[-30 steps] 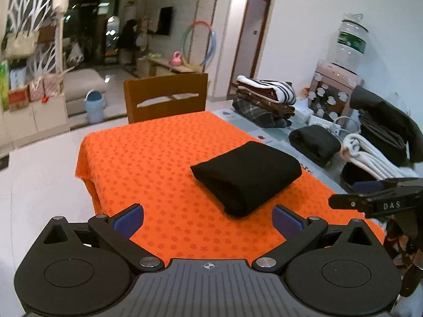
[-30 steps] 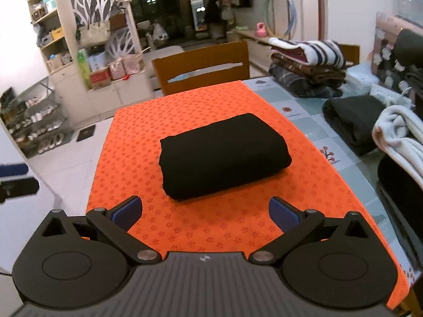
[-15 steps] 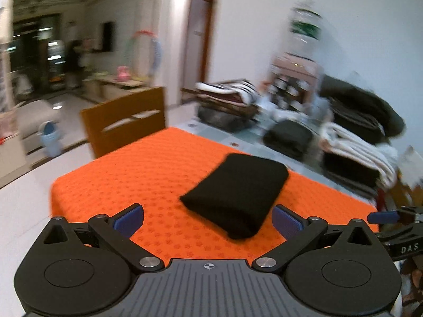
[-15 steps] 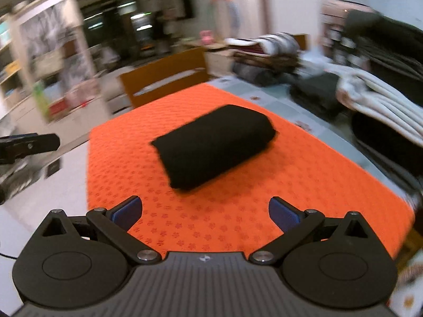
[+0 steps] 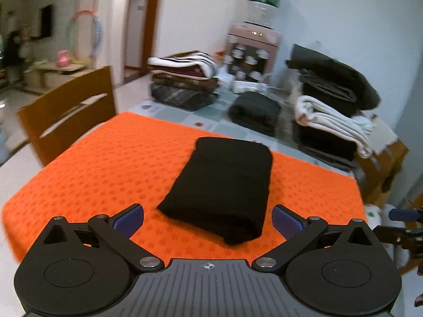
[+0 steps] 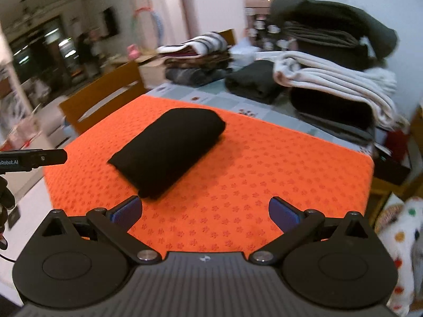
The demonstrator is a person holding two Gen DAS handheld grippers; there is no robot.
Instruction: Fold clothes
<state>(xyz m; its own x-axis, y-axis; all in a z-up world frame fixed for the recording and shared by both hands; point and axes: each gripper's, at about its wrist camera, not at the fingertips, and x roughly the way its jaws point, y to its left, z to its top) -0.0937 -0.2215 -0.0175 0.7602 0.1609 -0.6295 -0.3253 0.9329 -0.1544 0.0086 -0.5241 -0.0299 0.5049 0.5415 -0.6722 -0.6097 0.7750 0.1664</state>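
— Where do we stand with the clothes?

— We have one black folded garment (image 5: 224,185) lying flat on the orange tablecloth (image 5: 105,163), roughly in the middle of it, folded into a thick oblong bundle. From the right wrist view the same black folded garment (image 6: 169,153) sits left of centre, its rounded fold toward the far side.

— And our tongs?

— Our left gripper (image 5: 207,220) hangs just short of the near end of the bundle, jaws spread wide, blue pads (image 5: 129,219) well apart and nothing between them. Our right gripper (image 6: 205,211) is also wide open and empty, over bare orange cloth; the garment's near corner lies just ahead of its left pad.

— Do we touch the garment anywhere?

— No, both pairs of fingers are clear of it. In the left wrist view we catch the tip of the right gripper at the far right edge, off the side of the table.

— What else is around us?

— Beyond the orange cloth, on the tiled table surface (image 5: 216,124), we see a stack of striped and dark folded items (image 5: 185,79), a dark folded piece (image 5: 253,111) and a white ribbed garment (image 5: 333,121) sandwiched in a dark pile. A wooden chair (image 5: 68,113) stands at the far left side, and a water dispenser (image 5: 253,47) stands against the wall. Both views are somewhat blurred.
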